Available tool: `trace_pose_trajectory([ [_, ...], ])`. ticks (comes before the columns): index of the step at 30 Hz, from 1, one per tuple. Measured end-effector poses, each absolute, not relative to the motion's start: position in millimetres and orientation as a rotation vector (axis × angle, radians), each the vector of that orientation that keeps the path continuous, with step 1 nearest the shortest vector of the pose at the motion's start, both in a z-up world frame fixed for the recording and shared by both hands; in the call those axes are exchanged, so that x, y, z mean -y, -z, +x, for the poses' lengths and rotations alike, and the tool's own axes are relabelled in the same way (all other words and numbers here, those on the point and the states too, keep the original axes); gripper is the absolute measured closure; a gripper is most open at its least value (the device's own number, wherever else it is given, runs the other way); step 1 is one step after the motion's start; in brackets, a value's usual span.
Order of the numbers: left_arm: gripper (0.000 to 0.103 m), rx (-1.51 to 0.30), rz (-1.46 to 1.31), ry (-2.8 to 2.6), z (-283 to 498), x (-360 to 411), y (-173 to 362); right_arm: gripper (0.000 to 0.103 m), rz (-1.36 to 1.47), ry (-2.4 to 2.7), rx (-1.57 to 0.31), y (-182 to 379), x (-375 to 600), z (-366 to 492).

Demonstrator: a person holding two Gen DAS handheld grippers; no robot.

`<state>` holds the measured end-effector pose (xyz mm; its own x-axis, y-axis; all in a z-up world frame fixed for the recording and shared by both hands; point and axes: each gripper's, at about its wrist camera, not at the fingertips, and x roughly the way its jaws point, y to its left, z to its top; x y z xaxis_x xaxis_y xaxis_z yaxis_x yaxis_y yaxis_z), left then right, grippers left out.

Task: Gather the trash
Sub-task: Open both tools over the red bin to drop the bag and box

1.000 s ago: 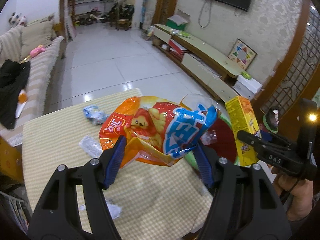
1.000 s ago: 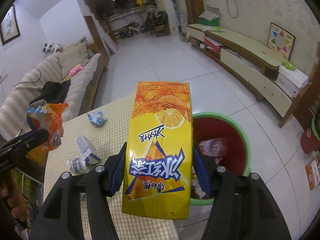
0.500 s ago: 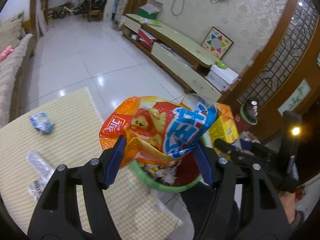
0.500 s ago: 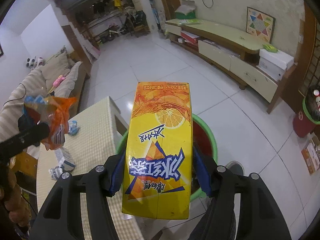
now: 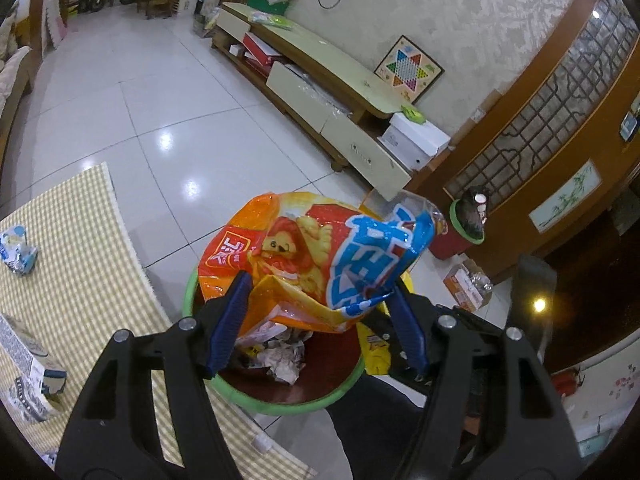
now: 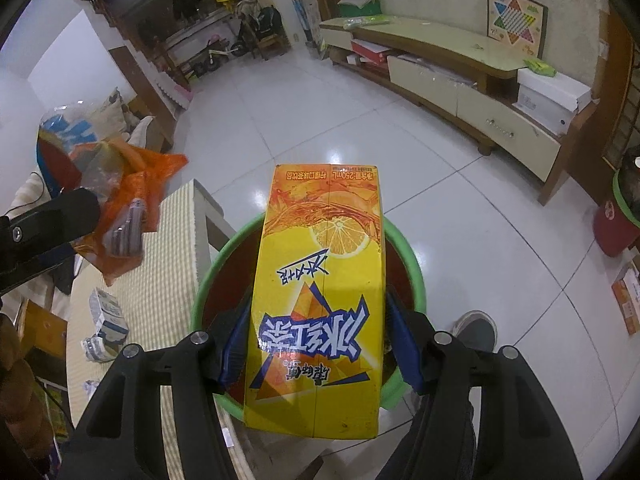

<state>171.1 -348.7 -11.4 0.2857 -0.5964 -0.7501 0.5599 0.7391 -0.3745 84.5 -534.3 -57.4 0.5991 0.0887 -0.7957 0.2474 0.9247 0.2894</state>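
My left gripper [image 5: 320,320] is shut on an orange and blue snack bag [image 5: 312,260] and holds it over the green-rimmed red trash bin [image 5: 280,402], which has crumpled paper inside. My right gripper [image 6: 320,344] is shut on a yellow iced-tea carton [image 6: 320,300] held above the same bin [image 6: 412,264]. The carton's yellow edge [image 5: 374,352] shows behind the left gripper in the left wrist view. The snack bag [image 6: 124,184] and left gripper show at the left of the right wrist view.
A checked table [image 5: 72,280] stands left of the bin with a blue wrapper [image 5: 18,250] and a small carton [image 5: 28,364] on it; the carton also shows in the right wrist view [image 6: 106,314]. A second red bucket [image 5: 460,232] stands by the wooden door. A shoe [image 6: 476,326] is near the bin.
Both grippers have moved right, off the table, and now hold the snack bag and the carton over the bin. Both grips are unchanged.
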Motion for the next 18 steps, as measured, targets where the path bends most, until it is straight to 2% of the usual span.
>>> trace_pose_trajectory([
  [9,0.035,-1.043,-0.058,0.777,182,357,20,0.042,0.392,0.080,-0.951,69,535,93],
  [10,0.032,-1.041,-0.061,0.777,182,356,19,0.039,0.386,0.087,-0.951,68,536,94],
  [11,0.027,-1.038,-0.067,0.773,183,354,18,0.028,0.382,0.093,-0.948,68,535,94],
  [13,0.018,-1.029,-0.082,0.768,183,347,17,0.018,0.378,0.108,-0.937,67,536,91],
  [15,0.008,-1.023,-0.092,0.756,184,343,14,0.015,0.373,0.112,-0.942,68,535,91],
  [18,0.005,-1.019,-0.092,0.732,185,334,10,0.012,0.369,0.120,-0.945,67,532,90],
])
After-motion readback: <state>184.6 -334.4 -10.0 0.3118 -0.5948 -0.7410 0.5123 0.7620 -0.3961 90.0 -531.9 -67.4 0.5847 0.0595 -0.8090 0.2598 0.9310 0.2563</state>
